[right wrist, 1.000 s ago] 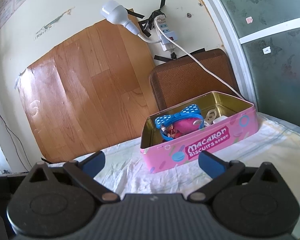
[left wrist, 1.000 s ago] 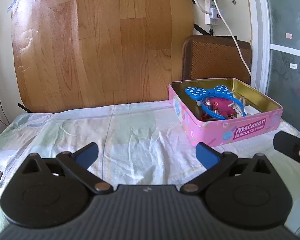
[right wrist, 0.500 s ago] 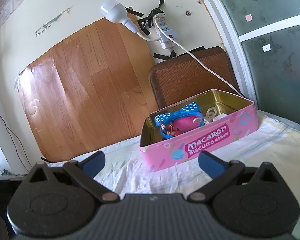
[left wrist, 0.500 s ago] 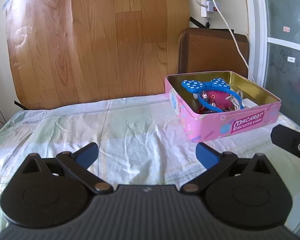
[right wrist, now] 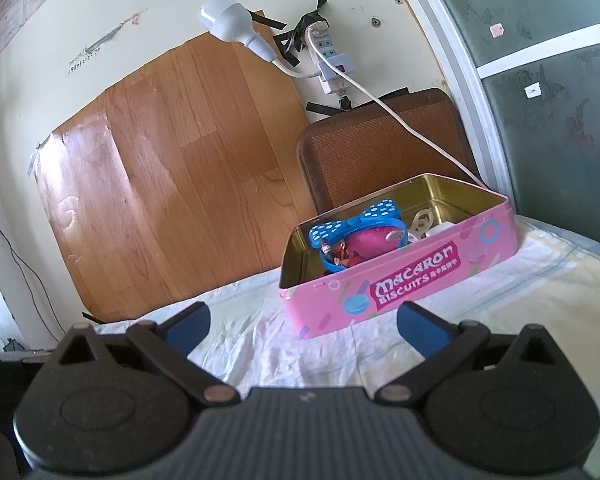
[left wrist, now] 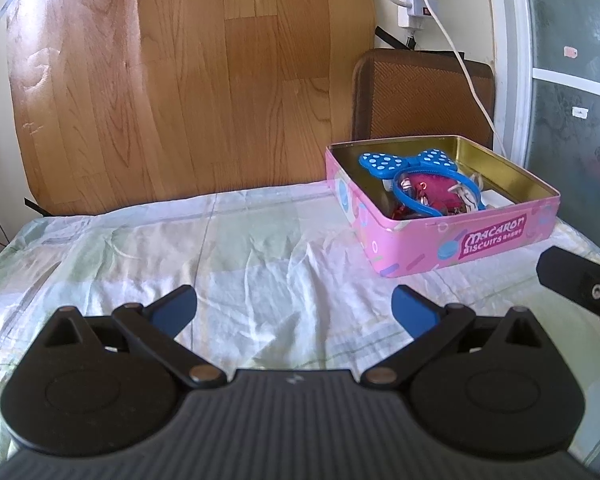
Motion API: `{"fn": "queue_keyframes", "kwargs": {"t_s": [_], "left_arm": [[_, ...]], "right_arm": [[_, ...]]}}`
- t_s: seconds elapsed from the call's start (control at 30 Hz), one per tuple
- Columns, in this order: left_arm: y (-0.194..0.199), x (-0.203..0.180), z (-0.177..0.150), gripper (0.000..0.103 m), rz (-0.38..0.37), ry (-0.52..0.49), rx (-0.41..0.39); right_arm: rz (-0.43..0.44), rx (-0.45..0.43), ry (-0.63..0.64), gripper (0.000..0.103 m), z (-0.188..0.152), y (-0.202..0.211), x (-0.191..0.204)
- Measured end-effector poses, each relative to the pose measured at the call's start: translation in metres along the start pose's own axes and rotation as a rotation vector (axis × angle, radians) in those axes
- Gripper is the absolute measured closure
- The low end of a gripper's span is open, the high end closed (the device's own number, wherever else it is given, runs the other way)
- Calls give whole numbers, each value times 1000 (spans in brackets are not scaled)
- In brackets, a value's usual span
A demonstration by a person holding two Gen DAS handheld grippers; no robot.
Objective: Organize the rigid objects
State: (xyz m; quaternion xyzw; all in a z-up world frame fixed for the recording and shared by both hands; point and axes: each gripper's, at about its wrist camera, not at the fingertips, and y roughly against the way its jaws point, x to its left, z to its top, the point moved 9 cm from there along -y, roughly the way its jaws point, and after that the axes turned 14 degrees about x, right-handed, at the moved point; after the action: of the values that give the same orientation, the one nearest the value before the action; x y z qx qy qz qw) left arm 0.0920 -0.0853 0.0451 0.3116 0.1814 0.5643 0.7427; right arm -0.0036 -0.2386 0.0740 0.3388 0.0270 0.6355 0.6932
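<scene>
Leftmost, the left gripper (left wrist: pixel 294 307) hangs over the rumpled sheet (left wrist: pixel 236 256), jaws spread wide and empty. Ahead and to its right sits the pink biscuit tin (left wrist: pixel 456 240), holding a blue bow headband (left wrist: pixel 406 162). The right gripper (right wrist: pixel 302 322) gapes empty too, the tin (right wrist: pixel 404 284) just beyond its jaws.
</scene>
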Motion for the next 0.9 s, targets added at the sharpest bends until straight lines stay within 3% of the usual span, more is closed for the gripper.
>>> {"fn": "queue_keyframes", "kwargs": {"t_s": [0.9], "left_arm": [[-2, -3, -3, 0, -9, -5, 13]], "right_arm": [[-1, 7, -2, 0, -2, -1, 0]]}}
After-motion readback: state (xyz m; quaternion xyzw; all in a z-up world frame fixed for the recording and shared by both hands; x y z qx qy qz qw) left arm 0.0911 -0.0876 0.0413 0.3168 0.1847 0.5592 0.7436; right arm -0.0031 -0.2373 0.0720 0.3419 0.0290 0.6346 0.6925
